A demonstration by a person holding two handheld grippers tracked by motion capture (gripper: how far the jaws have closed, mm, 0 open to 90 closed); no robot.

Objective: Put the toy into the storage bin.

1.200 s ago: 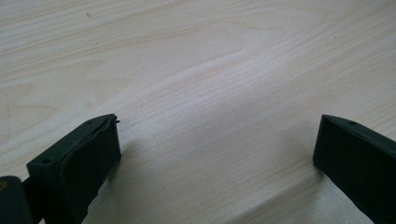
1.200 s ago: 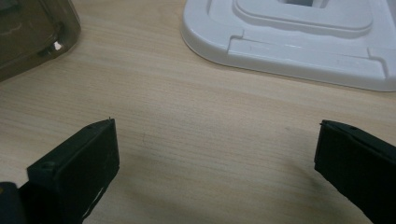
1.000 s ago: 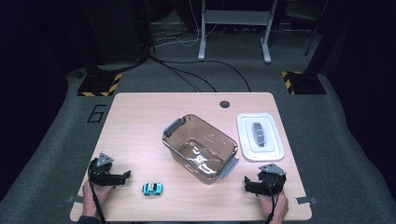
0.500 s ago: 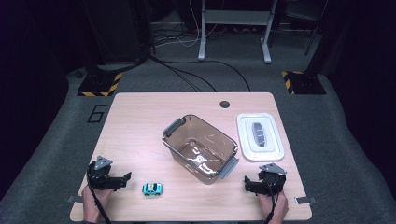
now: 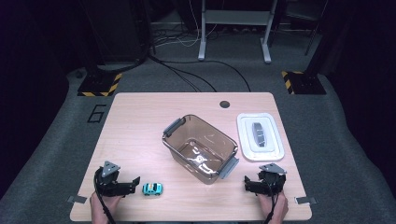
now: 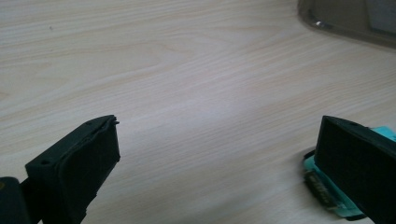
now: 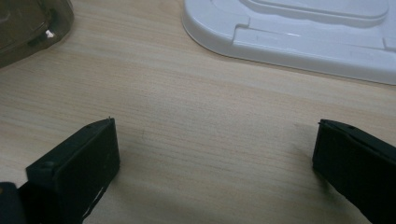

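Near the table's front left corner, the left gripper (image 5: pixel 133 183) rests low on the wood, jaws spread wide and holding nothing. Just beside its tips sits a small teal toy car (image 5: pixel 152 188) — apart from the jaws in the high view, though close. From the left gripper view, the toy car (image 6: pixel 327 186) lies partly behind the right-hand jaw, low on the tabletop; whether that jaw touches it cannot be told.

At the front right corner, the right gripper (image 5: pixel 250 185) also sits low, jaws released and wide with bare wood between them. A hand shows below each gripper at the bottom edge.

Mid-table stands a clear brownish bin (image 5: pixel 173 144) with grey latch handles at two ends, set at an angle to the table's edges. Something small and pale glints on its floor — too indistinct to name. To its right lies a white lid (image 5: pixel 271 151), flat, with a grey handle in its middle. The right gripper view has the lid's near rim (image 7: pixel 289 42) across the top and a corner of the bin (image 7: pixel 32 28) at upper left. Toy car and bin are well apart.
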